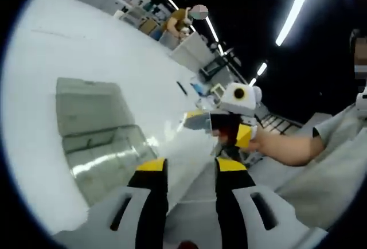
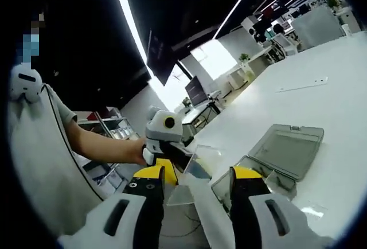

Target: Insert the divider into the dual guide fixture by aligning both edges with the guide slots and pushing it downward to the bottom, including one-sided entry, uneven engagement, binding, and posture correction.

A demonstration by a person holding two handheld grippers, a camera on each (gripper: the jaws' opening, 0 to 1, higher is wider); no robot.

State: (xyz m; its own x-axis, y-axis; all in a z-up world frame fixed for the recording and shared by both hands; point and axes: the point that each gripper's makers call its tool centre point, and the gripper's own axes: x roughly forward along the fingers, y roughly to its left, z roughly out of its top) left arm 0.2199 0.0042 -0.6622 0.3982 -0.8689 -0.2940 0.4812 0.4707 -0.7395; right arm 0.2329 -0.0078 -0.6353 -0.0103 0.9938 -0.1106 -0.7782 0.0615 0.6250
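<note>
We see left gripper (image 1: 191,171) jaws apart, empty | right gripper (image 2: 196,180) jaws apart, empty | clear fixture (image 1: 100,140) open-lidded on white bench (image 1: 86,48) | grippers near each other

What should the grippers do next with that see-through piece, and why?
Probably bring the clear divider, held by the left hand-held gripper, over to the open clear box on the white table. The divider is in the air, not yet at any slot.
</note>
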